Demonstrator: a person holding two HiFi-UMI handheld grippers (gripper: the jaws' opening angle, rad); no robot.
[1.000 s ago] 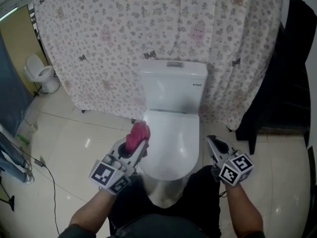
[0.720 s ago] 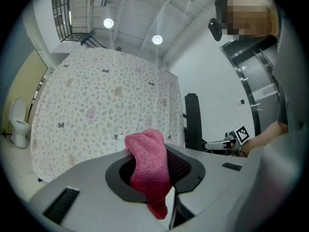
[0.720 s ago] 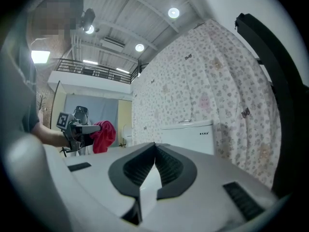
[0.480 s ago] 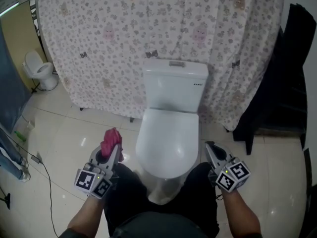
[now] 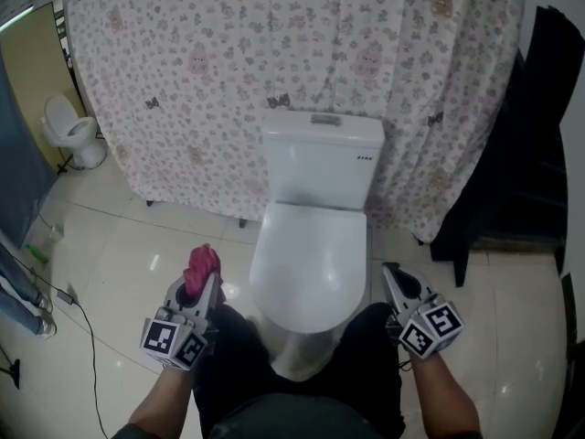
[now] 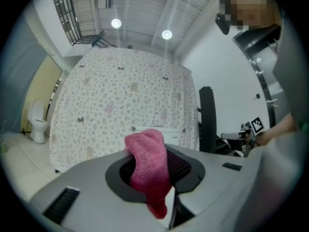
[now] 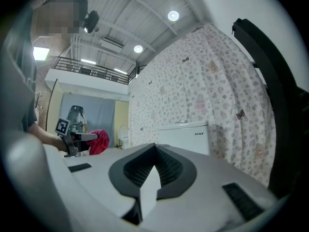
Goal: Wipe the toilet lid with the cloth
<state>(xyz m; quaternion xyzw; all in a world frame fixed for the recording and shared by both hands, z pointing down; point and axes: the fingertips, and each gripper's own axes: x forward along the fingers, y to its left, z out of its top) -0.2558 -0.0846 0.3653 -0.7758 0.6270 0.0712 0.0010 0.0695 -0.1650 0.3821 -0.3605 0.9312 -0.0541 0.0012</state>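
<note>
A white toilet with its lid (image 5: pixel 311 254) down stands in front of me, its tank (image 5: pixel 322 158) against a flowered curtain. My left gripper (image 5: pixel 199 286) is shut on a pink cloth (image 5: pixel 202 266) and hangs over the floor, left of the bowl and apart from it. In the left gripper view the cloth (image 6: pixel 148 168) bulges out between the jaws. My right gripper (image 5: pixel 396 279) is shut with nothing in it, just right of the bowl's front. From the right gripper view the tank (image 7: pixel 186 132) and the far cloth (image 7: pixel 98 141) show.
A flowered curtain (image 5: pixel 274 71) hangs behind the toilet. A second small toilet (image 5: pixel 75 135) stands at far left. A dark cloth-covered stand (image 5: pixel 521 163) is at the right. A cable (image 5: pixel 87 327) lies on the tiled floor at left. My dark trousers (image 5: pixel 292 373) fill the bottom.
My left gripper with the pink cloth has drawn back from the lid's left edge, down and to the left over the floor. The right gripper has hardly moved.
</note>
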